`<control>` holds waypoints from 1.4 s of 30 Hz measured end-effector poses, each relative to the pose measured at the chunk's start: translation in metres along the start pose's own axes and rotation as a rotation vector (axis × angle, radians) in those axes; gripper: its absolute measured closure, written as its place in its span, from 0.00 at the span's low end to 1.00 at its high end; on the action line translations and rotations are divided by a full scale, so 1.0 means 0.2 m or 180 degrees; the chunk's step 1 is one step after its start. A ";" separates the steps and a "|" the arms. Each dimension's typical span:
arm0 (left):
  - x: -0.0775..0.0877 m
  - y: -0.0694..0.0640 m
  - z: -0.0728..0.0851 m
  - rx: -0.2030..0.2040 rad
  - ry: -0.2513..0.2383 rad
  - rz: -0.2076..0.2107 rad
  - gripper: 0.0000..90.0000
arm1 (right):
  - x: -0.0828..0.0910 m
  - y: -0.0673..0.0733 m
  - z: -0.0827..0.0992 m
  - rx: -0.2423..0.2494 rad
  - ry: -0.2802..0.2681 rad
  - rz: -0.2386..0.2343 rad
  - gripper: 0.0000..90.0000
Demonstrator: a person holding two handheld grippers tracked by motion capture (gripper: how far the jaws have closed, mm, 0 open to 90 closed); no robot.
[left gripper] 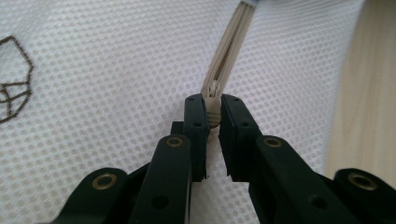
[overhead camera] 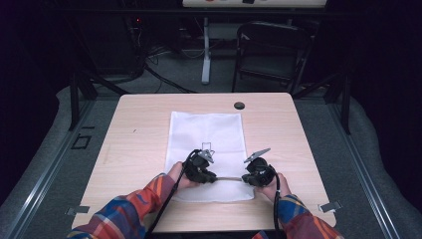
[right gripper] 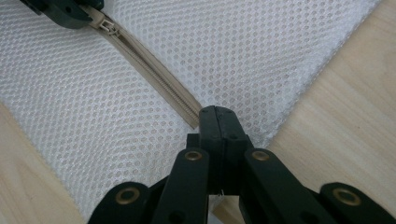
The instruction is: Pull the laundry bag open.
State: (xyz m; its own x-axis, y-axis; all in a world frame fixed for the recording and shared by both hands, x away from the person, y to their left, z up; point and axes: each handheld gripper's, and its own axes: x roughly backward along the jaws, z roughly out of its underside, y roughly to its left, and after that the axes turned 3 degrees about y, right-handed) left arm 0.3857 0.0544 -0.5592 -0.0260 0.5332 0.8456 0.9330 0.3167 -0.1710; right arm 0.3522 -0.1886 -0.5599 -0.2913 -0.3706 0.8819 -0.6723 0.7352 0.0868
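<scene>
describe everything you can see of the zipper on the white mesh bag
The zipper is beige, with fine teeth on a cloth tape, sewn along the near edge of the white mesh bag, which lies flat on the wooden table. Its slider sits at one end, where the left gripper clamps the pull tab. The right gripper pinches the other end. Between them the zipper bows slightly and looks closed.

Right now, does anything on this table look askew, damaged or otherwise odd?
Nothing stands out. The white mesh bag lies flat on the table. The left gripper pinches the zipper pull; the right gripper clamps the zipper's end. The zipper bows slightly between them, teeth looking intact.
</scene>
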 end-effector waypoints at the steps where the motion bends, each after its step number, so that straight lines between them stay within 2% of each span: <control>1: 0.00 0.00 0.00 0.0018 -0.0024 0.0042 0.90 | 0.00 0.00 0.00 -0.0008 -0.0008 -0.0009 1.00; 3: 0.00 0.00 0.00 0.0003 -0.0006 0.0002 0.90 | 0.00 0.00 0.00 -0.0003 -0.0002 0.0002 1.00; 7: 0.01 0.00 0.01 -0.0001 -0.0006 0.0049 0.90 | 0.00 0.00 0.00 -0.0001 0.0002 -0.0005 1.00; 10: 0.01 0.01 0.01 0.0021 0.0001 0.0021 0.90 | 0.00 0.00 0.00 -0.0006 0.0004 -0.0005 1.00; 13: -0.01 0.00 0.01 0.0022 -0.0023 0.0033 0.90 | -0.01 0.01 0.00 -0.0036 -0.0047 0.0009 1.00; 14: -0.01 0.00 0.01 0.0031 -0.0011 0.0003 0.90 | 0.00 0.00 0.00 0.0025 0.0020 0.0026 1.00; 18: -0.02 0.00 -0.01 0.0024 -0.0028 -0.0018 0.89 | 0.00 0.01 -0.01 0.0025 0.0044 0.0051 1.00; 25: -0.06 -0.02 -0.03 0.0012 -0.0076 -0.0028 0.89 | 0.00 0.01 -0.01 0.0013 0.0007 0.0044 1.00; 32: -0.04 -0.03 -0.03 0.0018 0.0006 -0.0113 0.91 | 0.00 0.01 -0.01 0.0020 0.0036 0.0048 1.00; 35: -0.03 -0.02 -0.02 0.0067 -0.0012 -0.0064 0.91 | 0.00 0.01 -0.01 0.0025 0.0042 0.0048 1.00; 42: -0.02 -0.02 -0.02 0.0043 -0.0001 -0.0065 0.91 | 0.00 0.01 0.00 0.0004 0.0010 0.0029 1.00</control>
State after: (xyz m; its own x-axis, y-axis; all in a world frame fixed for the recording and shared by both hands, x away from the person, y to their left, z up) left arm 0.3834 0.0475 -0.5607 -0.0451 0.5267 0.8488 0.9273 0.3381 -0.1605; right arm 0.3519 -0.1873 -0.5596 -0.2954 -0.3621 0.8841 -0.6704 0.7379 0.0782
